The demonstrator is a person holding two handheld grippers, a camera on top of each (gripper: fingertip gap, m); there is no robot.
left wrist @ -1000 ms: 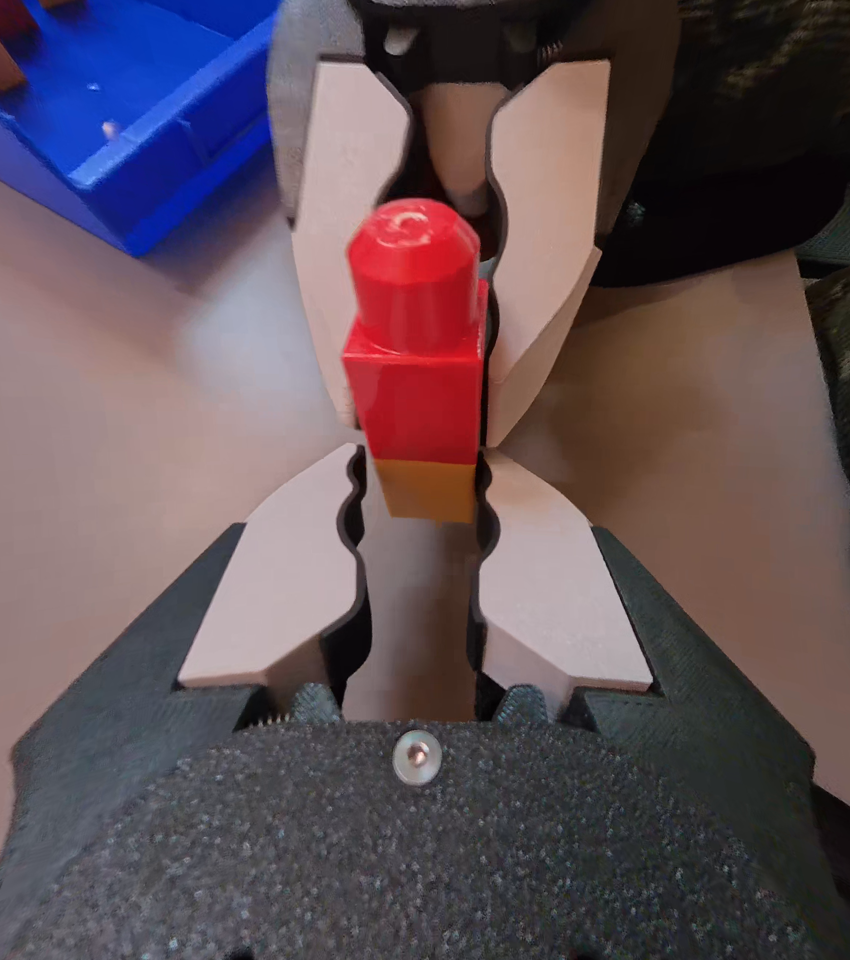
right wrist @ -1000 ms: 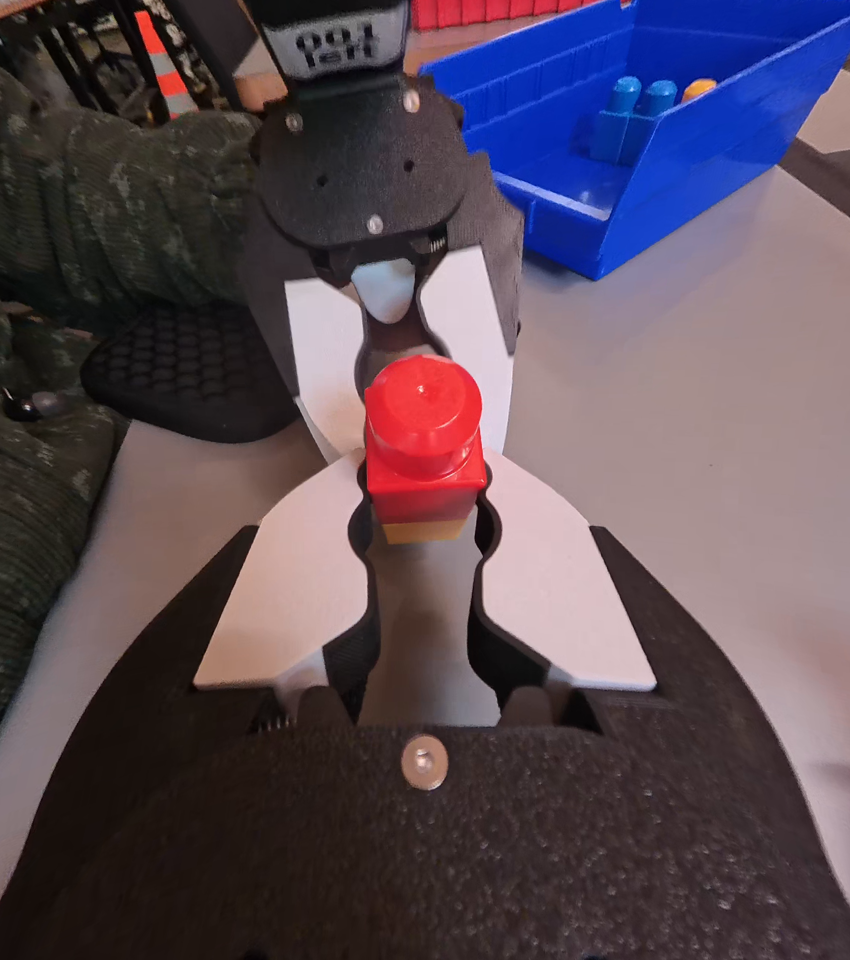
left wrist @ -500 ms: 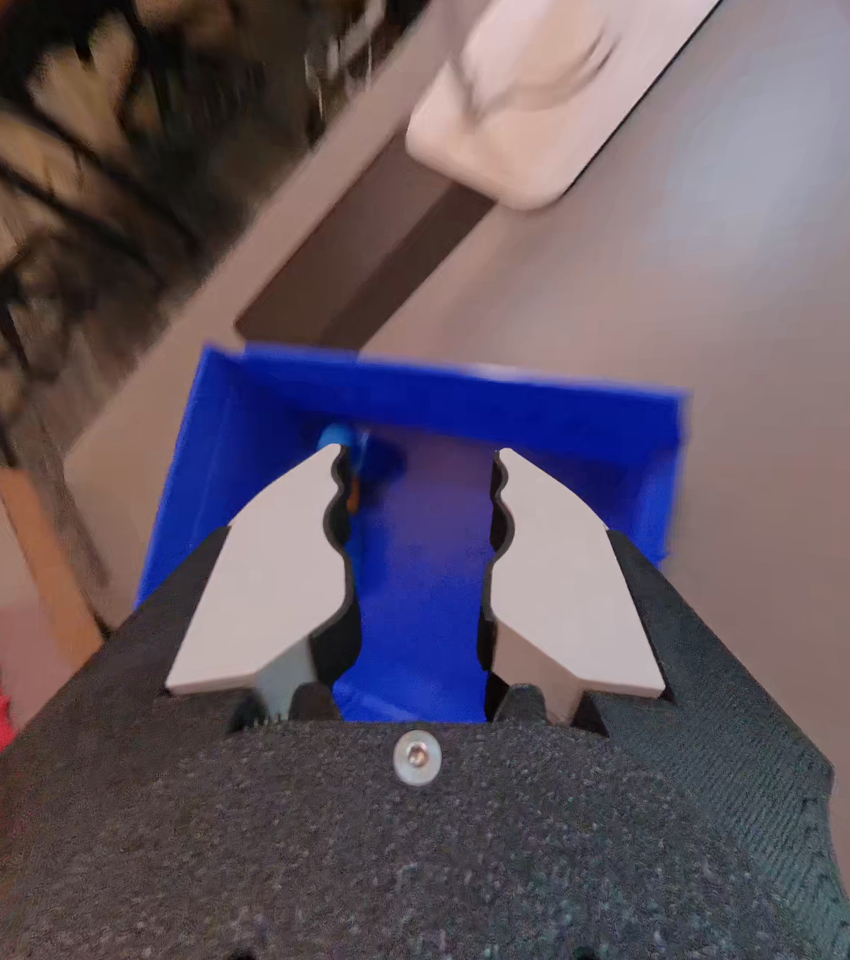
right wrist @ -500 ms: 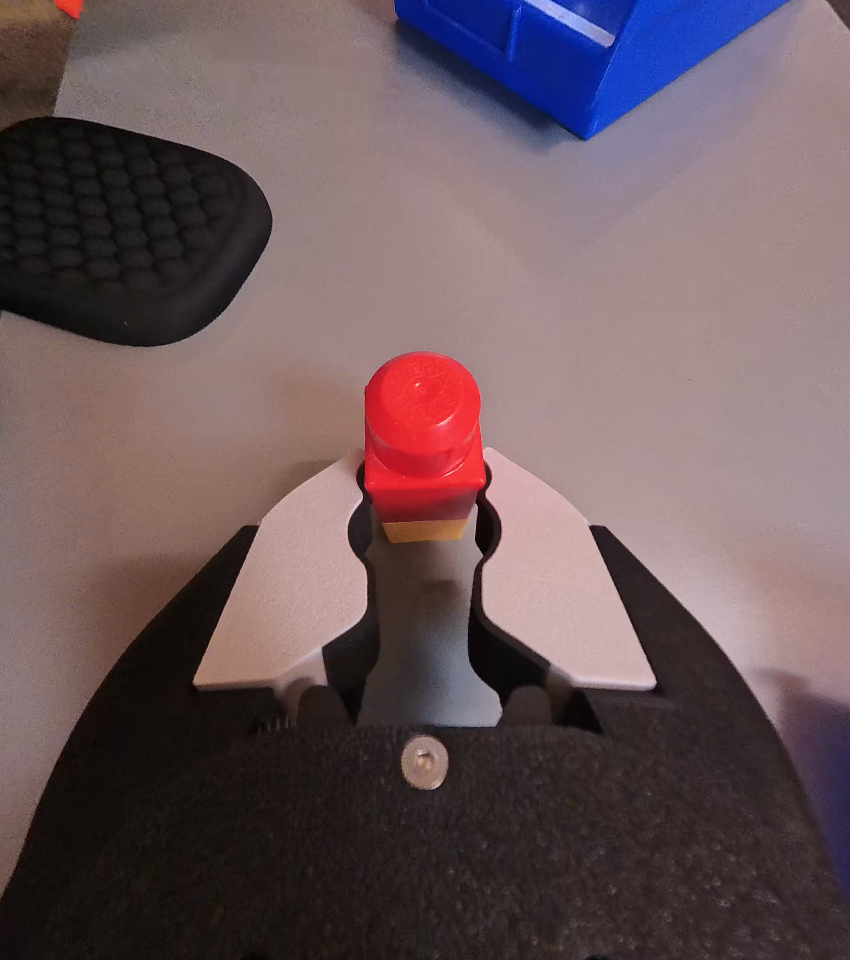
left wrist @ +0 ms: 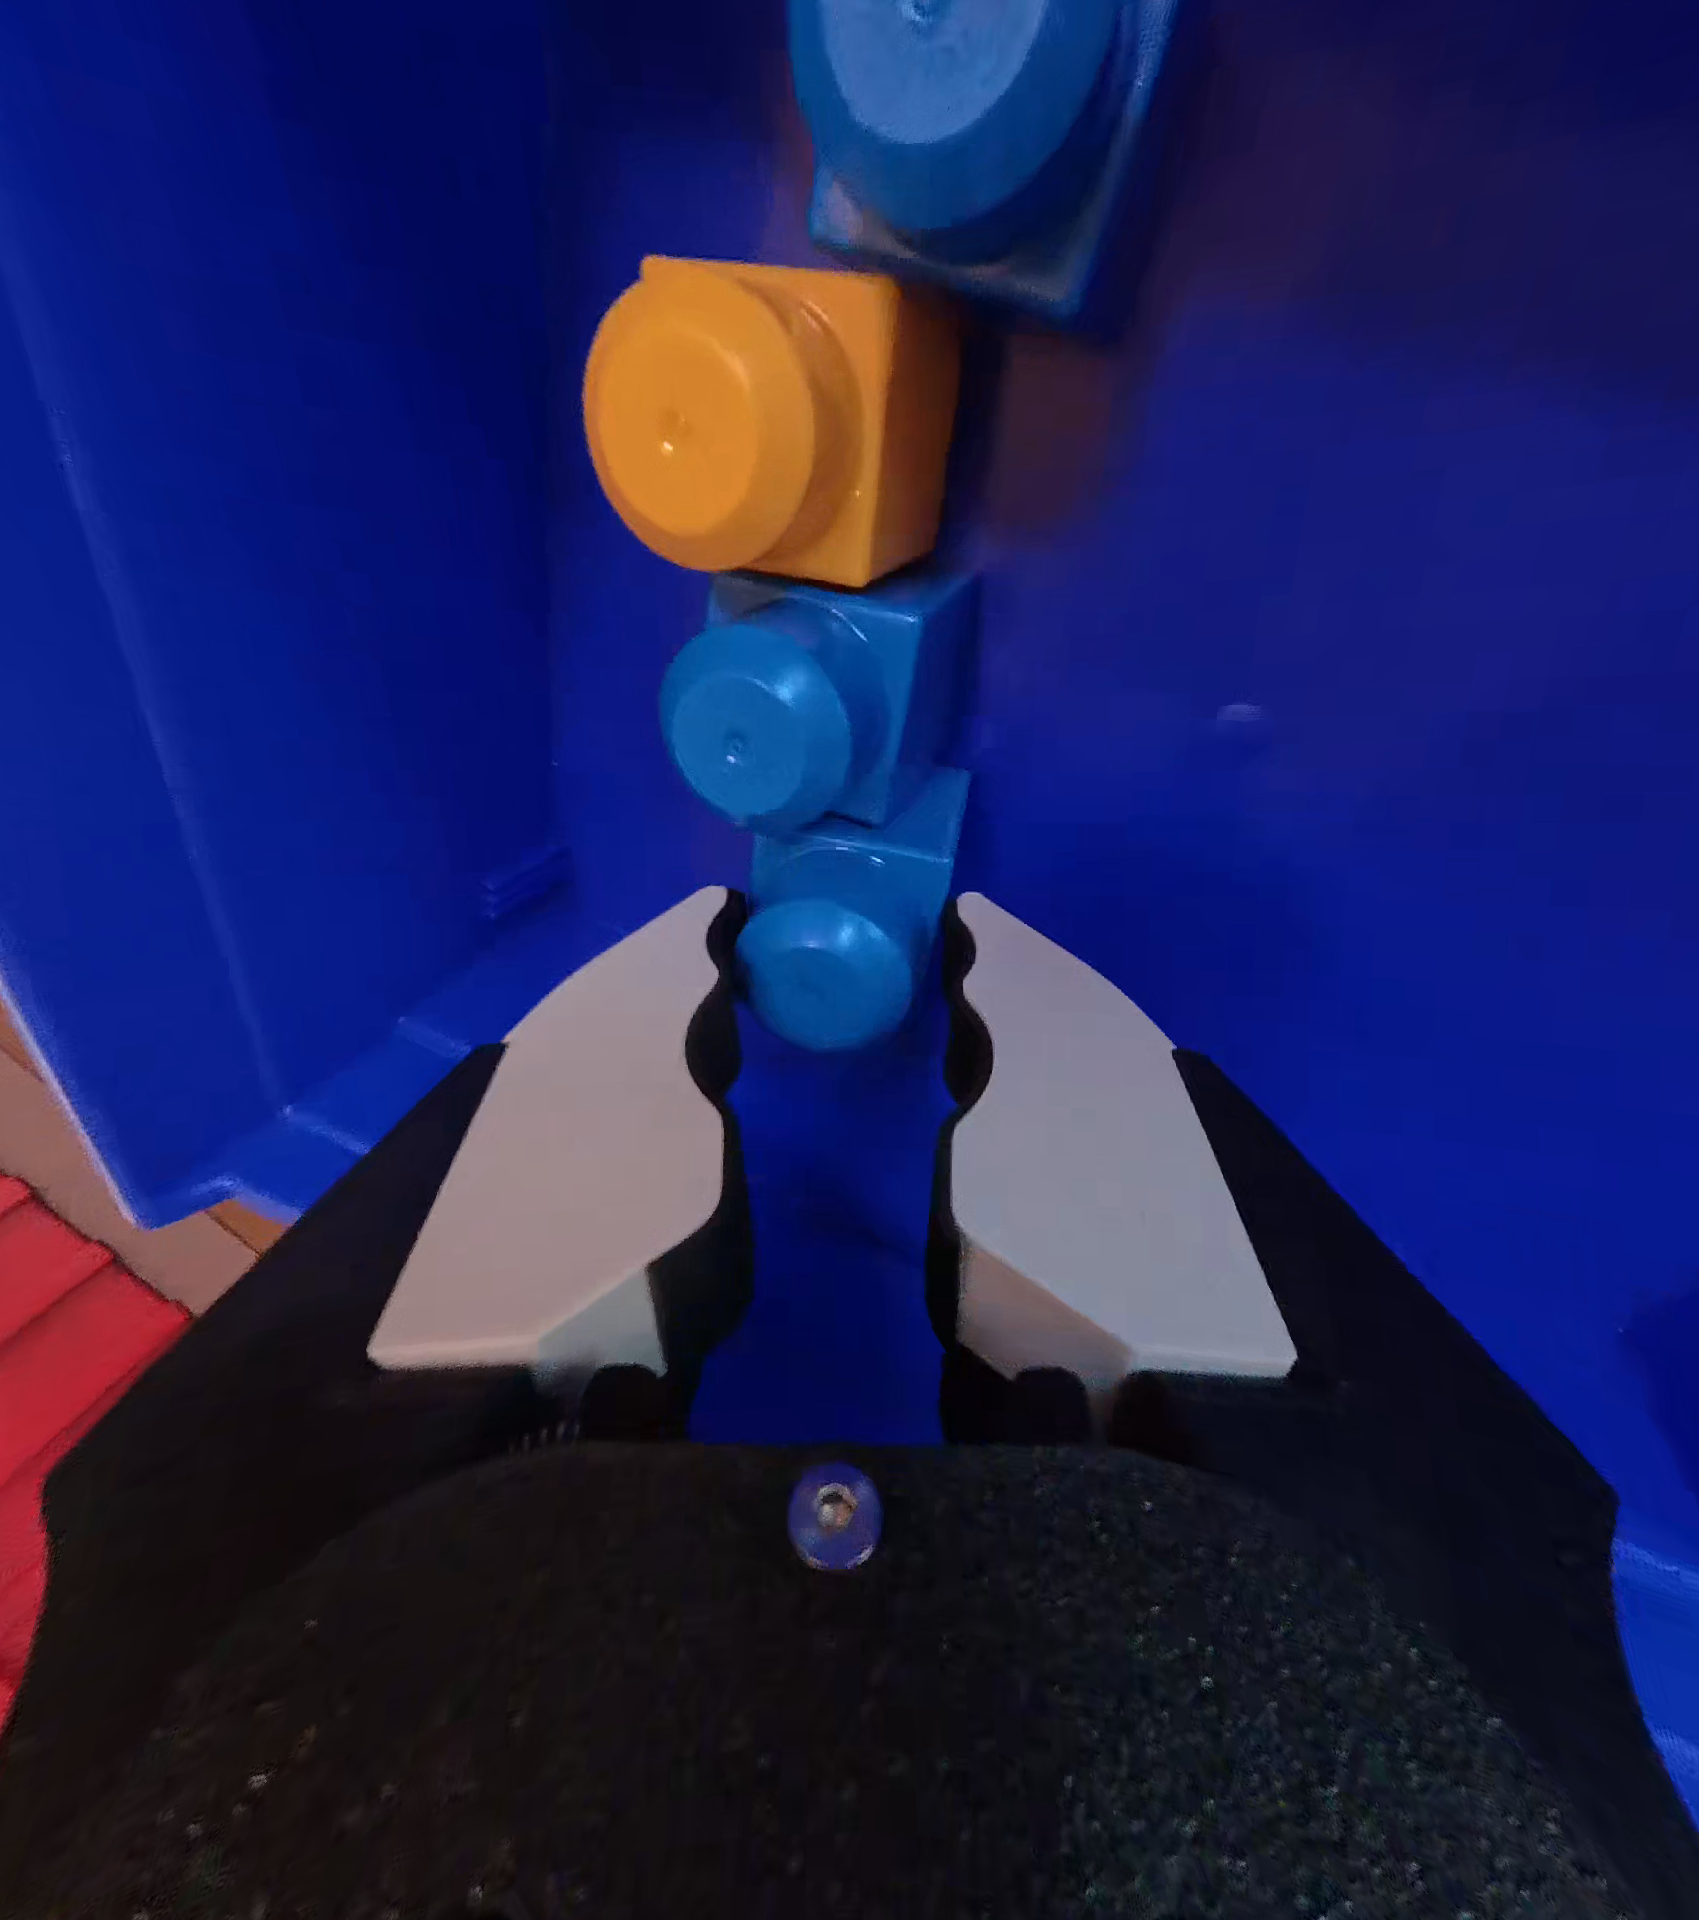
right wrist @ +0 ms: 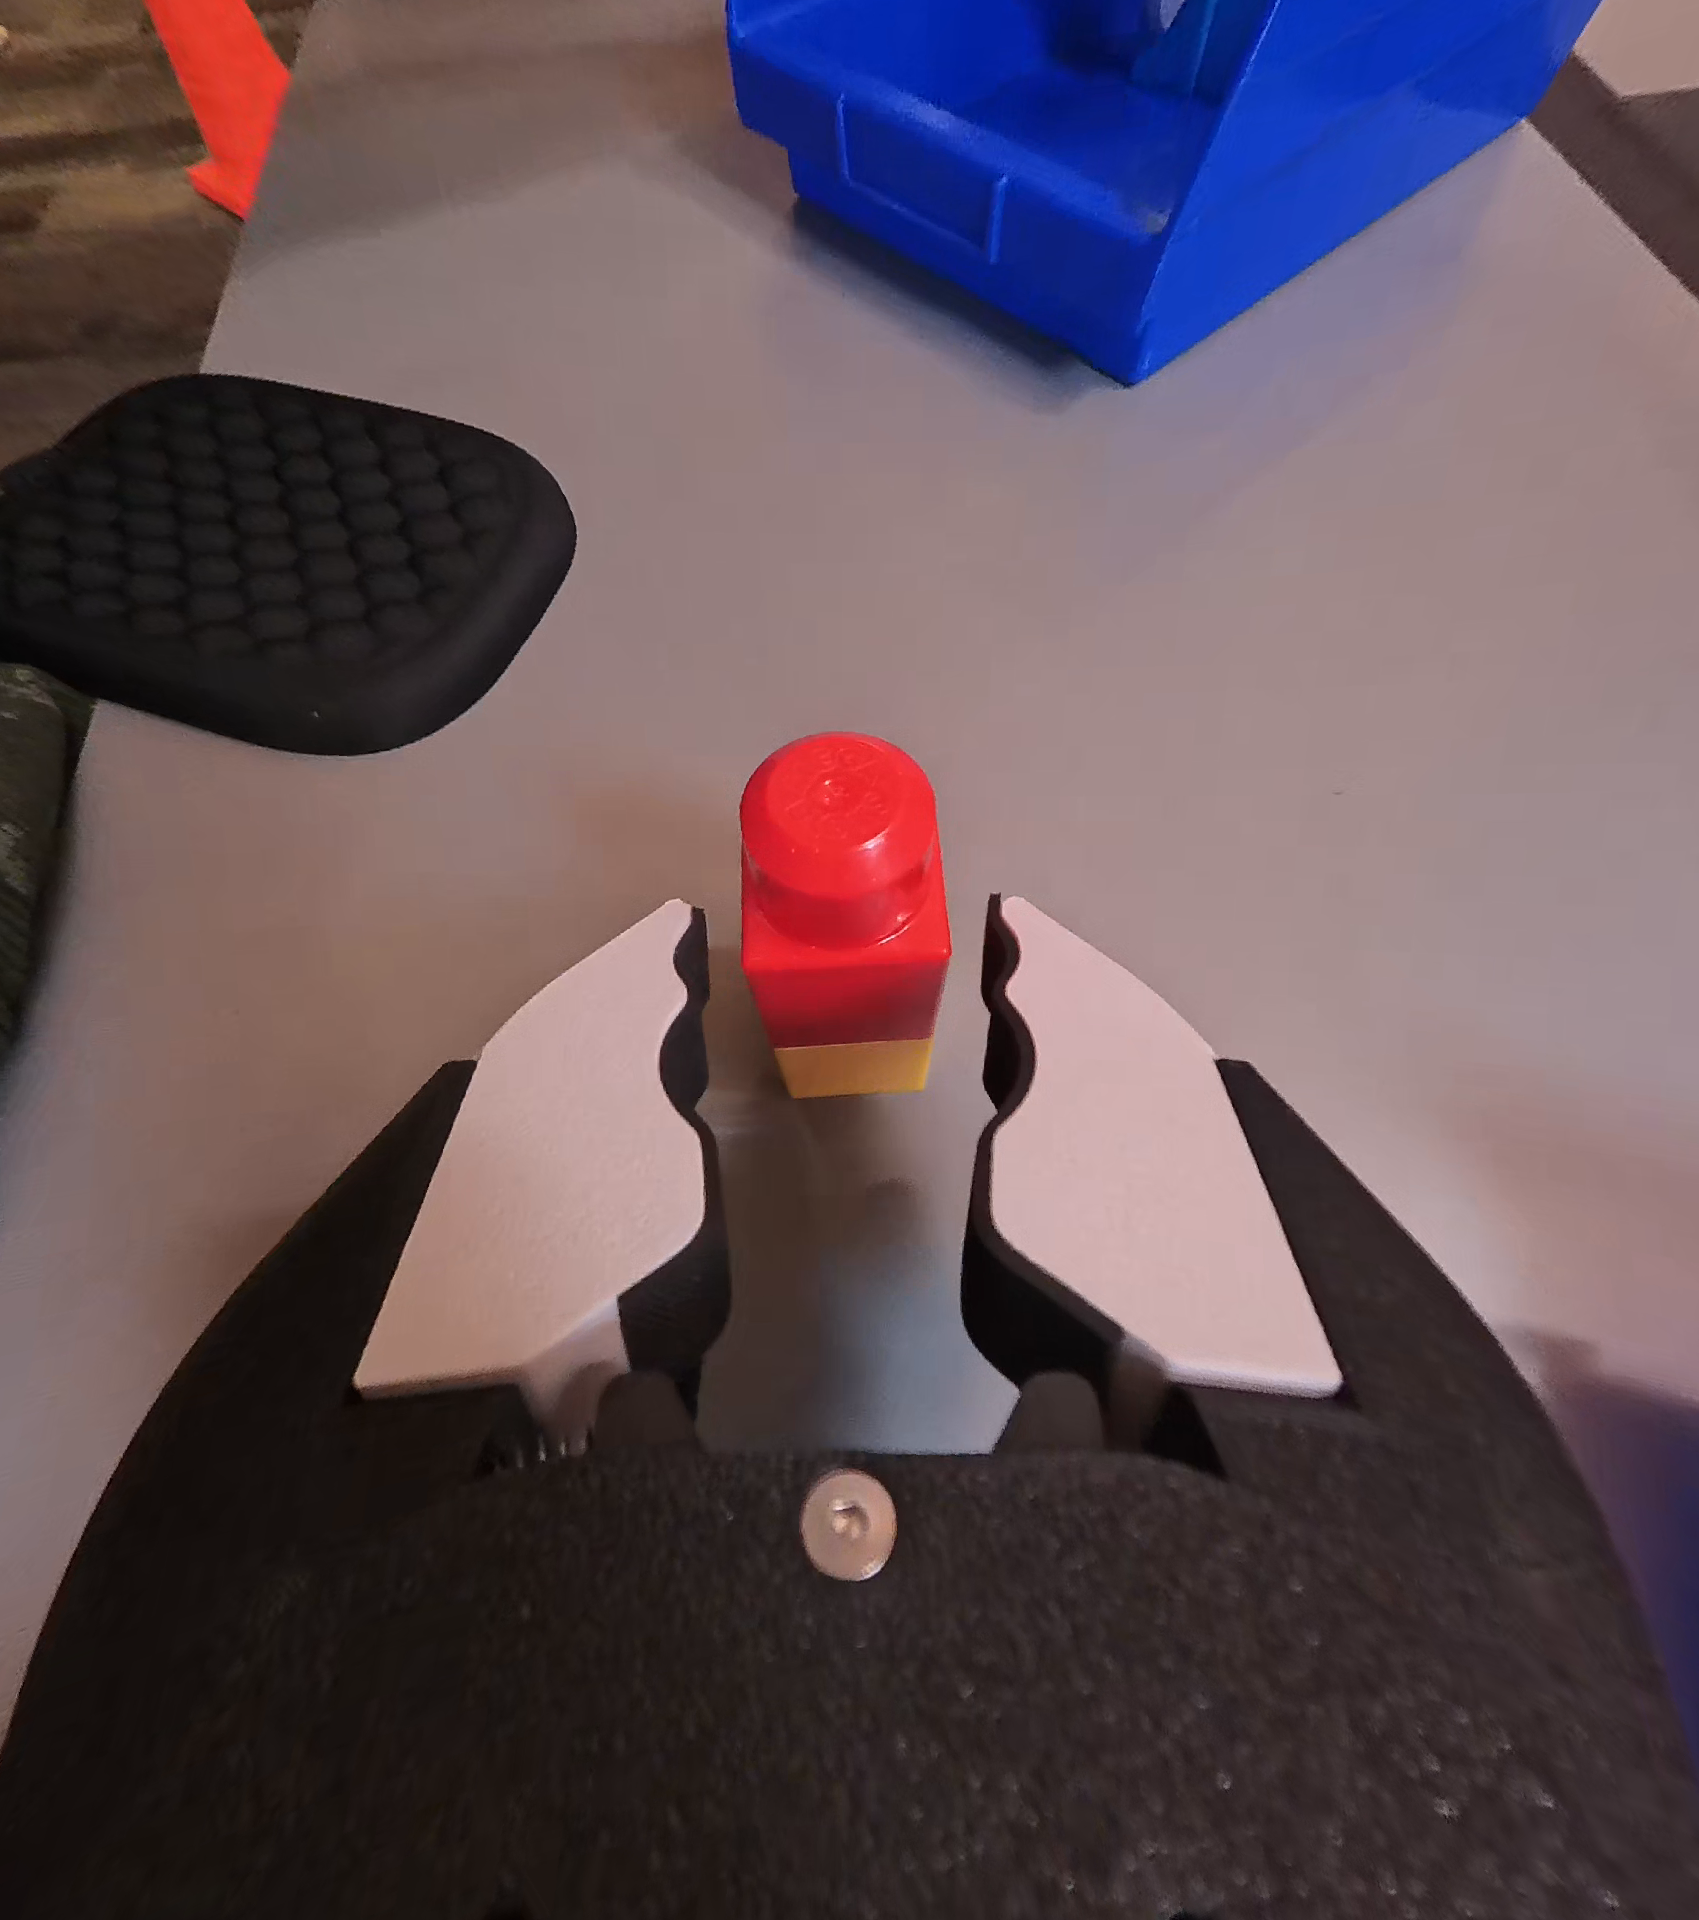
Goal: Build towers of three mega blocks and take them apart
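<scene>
Two-block tower [right wrist: 843,925], red on yellow, stood on the surface [right wrist: 1240,727] between the open right gripper [right wrist: 840,914], while the open left gripper [left wrist: 834,914] straddled a blue block [left wrist: 840,935] in the bin [left wrist: 1344,623]; third block pending.

A grey table [right wrist: 1240,727] fills most of the right wrist view. A black honeycomb-textured pad [right wrist: 263,561] overhangs its left edge; dark wood-look flooring [right wrist: 45,239] shows at the upper left.

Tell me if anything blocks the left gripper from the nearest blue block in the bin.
Nothing visible does. The left gripper is open with the nearest blue block already between its fingertips; the next blue block sits just behind, touching it.
</scene>
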